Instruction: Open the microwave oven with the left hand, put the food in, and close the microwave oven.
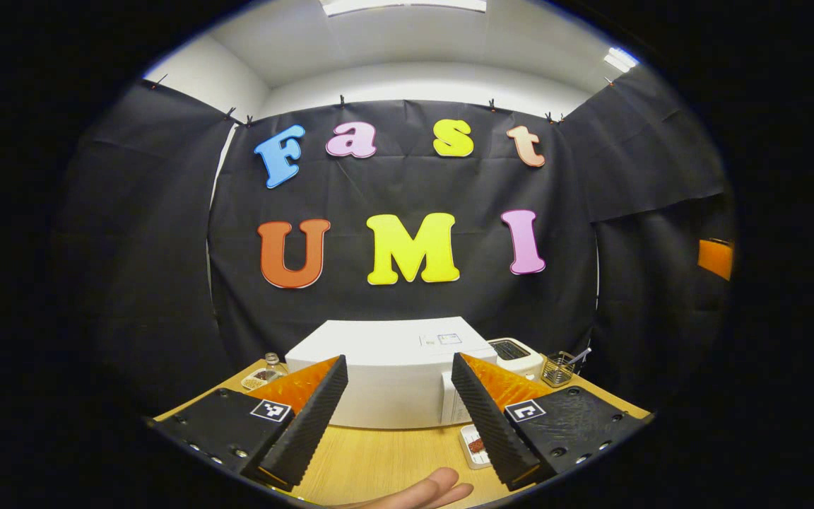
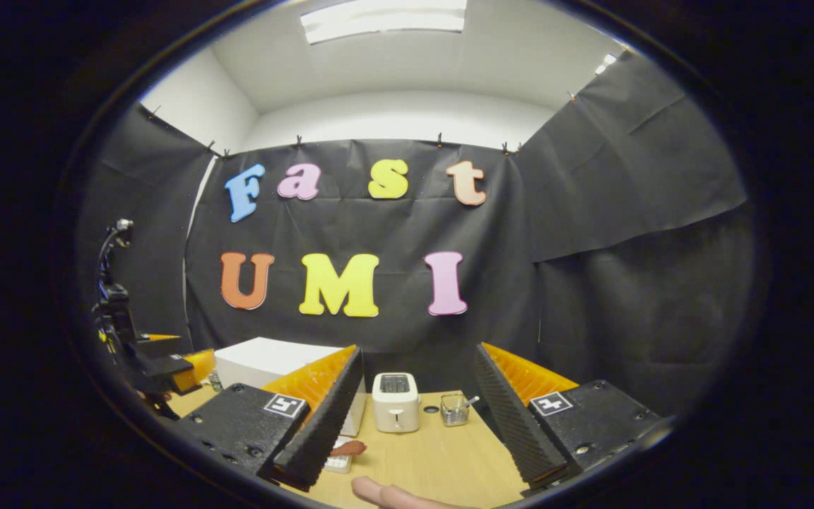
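The white microwave (image 1: pixel 393 385) stands on the wooden table with its door closed, straight ahead of my left gripper (image 1: pixel 398 362), which hovers open and empty short of it. A small white plate (image 1: pixel 473 456) with a reddish piece of food (image 1: pixel 476 445) lies on the table by the microwave's front right corner. In the right gripper view the same food (image 2: pixel 347 448) sits on its plate (image 2: pixel 338 464) just past the left finger. My right gripper (image 2: pixel 419 353) is open and holds nothing. The microwave (image 2: pixel 266 360) shows at the left there, with the left gripper (image 2: pixel 181 367) beside it.
A white toaster (image 2: pixel 395 401) and a small wire basket (image 2: pixel 454 408) stand right of the microwave. A little bottle (image 1: pixel 273 366) and a dish (image 1: pixel 255 380) sit to its left. A person's fingers (image 1: pixel 421 491) show at the bottom edge. Bare wooden table (image 2: pixel 435 459) lies ahead.
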Action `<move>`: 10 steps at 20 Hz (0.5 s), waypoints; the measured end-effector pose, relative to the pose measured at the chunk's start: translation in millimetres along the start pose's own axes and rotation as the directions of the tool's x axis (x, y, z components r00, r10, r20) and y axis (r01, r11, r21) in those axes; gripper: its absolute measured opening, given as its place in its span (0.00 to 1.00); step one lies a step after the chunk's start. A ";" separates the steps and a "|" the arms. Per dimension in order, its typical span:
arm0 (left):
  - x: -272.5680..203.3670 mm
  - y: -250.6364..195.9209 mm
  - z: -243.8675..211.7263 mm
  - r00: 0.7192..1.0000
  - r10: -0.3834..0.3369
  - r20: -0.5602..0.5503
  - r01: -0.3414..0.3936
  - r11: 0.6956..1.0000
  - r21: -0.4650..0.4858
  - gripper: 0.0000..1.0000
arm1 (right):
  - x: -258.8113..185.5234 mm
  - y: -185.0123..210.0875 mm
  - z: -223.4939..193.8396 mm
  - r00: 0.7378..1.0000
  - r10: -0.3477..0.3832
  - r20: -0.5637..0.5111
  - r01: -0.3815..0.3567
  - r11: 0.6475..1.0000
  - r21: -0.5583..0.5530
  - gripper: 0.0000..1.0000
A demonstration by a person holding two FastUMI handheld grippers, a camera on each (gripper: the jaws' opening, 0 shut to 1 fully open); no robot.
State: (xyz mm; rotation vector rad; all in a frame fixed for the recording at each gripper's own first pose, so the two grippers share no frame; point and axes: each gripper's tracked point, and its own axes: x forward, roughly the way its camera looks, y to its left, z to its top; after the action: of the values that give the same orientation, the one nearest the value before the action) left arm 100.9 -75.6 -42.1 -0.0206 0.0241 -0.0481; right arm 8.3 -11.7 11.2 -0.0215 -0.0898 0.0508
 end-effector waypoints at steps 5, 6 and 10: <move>49.7 -24.0 -46.0 0.998 -0.034 -0.060 0.031 0.998 -0.053 0.94 | -2.2 -8.0 -1.9 1.000 0.004 0.011 -0.004 1.000 -0.002 0.90; 60.3 -27.7 -55.1 0.997 -0.044 -0.061 0.041 0.998 -0.056 0.94 | -2.2 -9.9 -1.4 1.000 0.002 0.014 -0.002 1.000 0.001 0.90; 95.8 -51.1 -99.3 0.988 -0.111 -0.111 0.096 0.987 -0.130 0.93 | -2.6 -10.4 -7.3 1.000 0.012 0.012 -0.012 1.000 0.020 1.00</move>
State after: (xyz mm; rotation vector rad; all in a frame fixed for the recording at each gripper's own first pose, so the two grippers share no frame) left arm 191.7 -133.3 -142.5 -0.1439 0.1444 -0.1518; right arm 6.9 -22.4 3.9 -0.0013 -0.1011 0.0640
